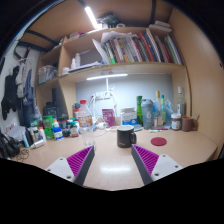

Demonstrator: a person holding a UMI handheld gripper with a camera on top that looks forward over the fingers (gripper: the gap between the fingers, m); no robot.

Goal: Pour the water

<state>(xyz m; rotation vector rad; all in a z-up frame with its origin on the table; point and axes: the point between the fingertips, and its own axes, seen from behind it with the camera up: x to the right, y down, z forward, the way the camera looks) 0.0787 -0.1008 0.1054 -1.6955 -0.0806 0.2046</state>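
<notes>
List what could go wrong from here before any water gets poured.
1. The gripper is open and empty, and the black mug stands beyond its fingers; a crooked approach could knock it over.
2. The red lid lies close beside the mug and may get swept along.
3. Crowded bottles behind leave little margin for overshoot.

1. bare tabletop lies open between the black mug and the spread fingers of the gripper.
2. bottles and jars crowd left of the mug.
3. containers stand right of it, behind the red lid.
</notes>
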